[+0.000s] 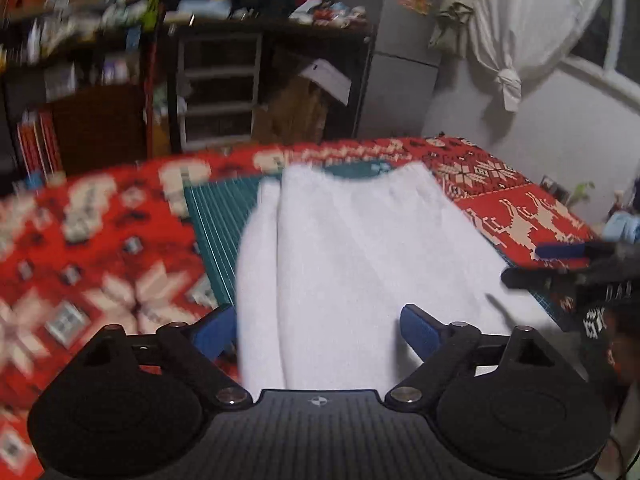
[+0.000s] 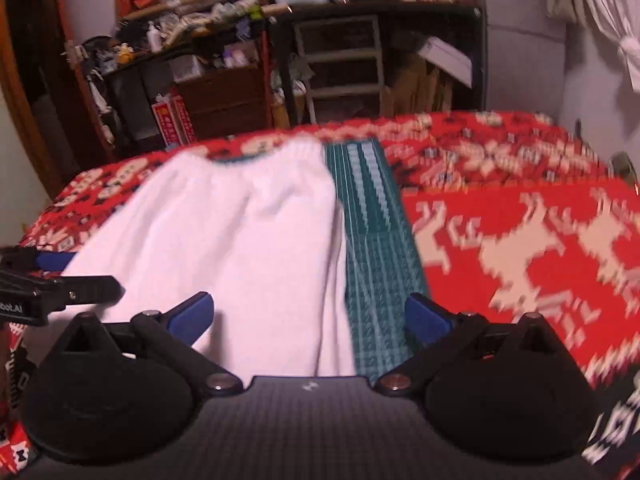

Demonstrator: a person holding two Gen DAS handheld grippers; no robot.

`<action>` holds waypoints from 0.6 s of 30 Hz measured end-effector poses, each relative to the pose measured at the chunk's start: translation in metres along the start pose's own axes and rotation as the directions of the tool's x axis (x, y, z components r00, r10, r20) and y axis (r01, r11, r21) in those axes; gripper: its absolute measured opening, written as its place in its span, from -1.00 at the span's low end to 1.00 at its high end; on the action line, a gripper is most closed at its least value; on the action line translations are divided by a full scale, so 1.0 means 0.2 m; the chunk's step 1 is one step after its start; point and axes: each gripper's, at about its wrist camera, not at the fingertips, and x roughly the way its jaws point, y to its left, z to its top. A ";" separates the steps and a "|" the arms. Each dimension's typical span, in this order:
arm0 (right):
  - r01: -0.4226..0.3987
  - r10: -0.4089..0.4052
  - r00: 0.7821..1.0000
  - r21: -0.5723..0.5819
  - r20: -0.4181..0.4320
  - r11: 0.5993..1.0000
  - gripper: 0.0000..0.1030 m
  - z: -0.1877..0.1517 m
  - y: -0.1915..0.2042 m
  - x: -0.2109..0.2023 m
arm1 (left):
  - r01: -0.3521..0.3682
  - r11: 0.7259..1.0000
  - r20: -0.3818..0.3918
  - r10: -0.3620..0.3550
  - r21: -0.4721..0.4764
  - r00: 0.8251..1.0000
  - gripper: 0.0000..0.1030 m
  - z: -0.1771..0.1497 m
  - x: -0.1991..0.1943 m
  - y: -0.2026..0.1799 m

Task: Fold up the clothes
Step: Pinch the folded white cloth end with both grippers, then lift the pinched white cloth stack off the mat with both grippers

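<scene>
The fingers of the left gripper stand wide apart in the left wrist view, released and holding nothing; the white garment lies flat between and beyond them, spread over a green cutting mat on the tabletop, which is covered by a red patterned cloth; a narrow strip along the garment's left edge looks already turned in, so I judge one side fold may be done, though blur makes this uncertain; the right gripper enters from the right edge, near the garment's right side.

In the right wrist view the right gripper also has its fingers spread and empty; the white garment fills the left half, its right edge running just inside the fingers, with the green cutting mat bare beside it and the red patterned cloth further right; the left gripper shows at the left edge, over the garment's far side.

The step in hand seems to be the approach to the near hem; the next move calls for both grippers to drop, pinch the near corners and carry them toward the far edge; nothing lies on the cloth in the way, and the cluttered shelves stand well behind.
</scene>
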 end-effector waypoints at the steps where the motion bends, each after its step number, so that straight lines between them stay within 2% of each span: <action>1: -0.004 0.004 1.000 -0.011 0.019 1.000 0.99 0.02 -0.01 -0.03 | 0.003 1.000 0.018 -0.004 0.013 1.000 0.67 0.03 -0.03 -0.01; 2: -0.010 0.011 0.999 -0.022 0.044 1.000 0.99 0.06 -0.01 -0.05 | 0.015 1.000 0.036 -0.016 0.007 0.999 0.66 0.07 -0.05 0.00; 4: -0.030 0.034 0.996 -0.044 0.080 0.999 0.89 0.13 0.00 -0.07 | 0.026 1.000 0.035 -0.026 -0.013 0.999 0.43 0.16 -0.05 0.01; 5: -0.041 0.045 0.995 -0.050 0.092 0.998 0.74 0.16 0.00 -0.08 | 0.028 1.000 0.020 -0.028 -0.013 0.999 0.16 0.19 -0.01 0.01; 6: -0.054 0.058 0.994 -0.048 0.091 0.997 0.49 0.19 0.01 -0.06 | 0.030 1.000 -0.002 -0.030 -0.007 1.000 -0.15 0.23 0.03 0.01; 7: -0.066 0.070 0.994 -0.046 0.089 0.997 0.25 0.22 0.02 -0.05 | 0.027 1.000 -0.029 -0.028 -0.003 0.999 -0.31 0.25 0.09 0.02; 8: -0.077 0.081 0.993 -0.045 0.083 0.996 0.16 0.24 0.03 -0.02 | 0.018 1.000 -0.060 -0.018 -0.009 0.998 -0.55 0.27 0.15 0.03; 9: -0.087 0.090 0.993 -0.043 0.075 0.995 -0.03 0.26 0.04 0.01 | 0.006 1.000 -0.092 -0.008 -0.022 0.996 -0.72 0.27 0.21 0.06; 10: -0.087 0.090 0.994 -0.043 0.058 0.995 -0.19 0.27 0.05 0.05 | -0.006 0.999 -0.121 0.002 -0.037 0.993 -0.78 0.27 0.27 0.09; 11: -0.088 0.090 0.995 -0.041 0.040 0.995 -0.44 0.28 0.06 0.09 | -0.023 0.999 -0.144 0.015 -0.049 0.989 -0.79 0.27 0.32 0.12; 12: -0.091 0.091 0.996 -0.032 0.021 0.995 -0.54 0.28 0.06 0.13 | -0.029 0.997 -0.155 0.018 -0.065 0.988 -0.79 0.26 0.34 0.14; 16: -0.091 0.091 0.995 0.016 -0.040 0.996 -0.61 0.27 0.02 0.30 | 0.002 0.992 -0.170 -0.024 -0.130 0.985 -0.79 0.24 0.38 0.23; 18: -0.083 0.086 0.994 0.039 -0.068 0.996 -0.62 0.25 -0.04 0.35 | -0.028 0.999 -0.171 0.021 -0.039 0.985 -0.81 0.23 0.37 0.17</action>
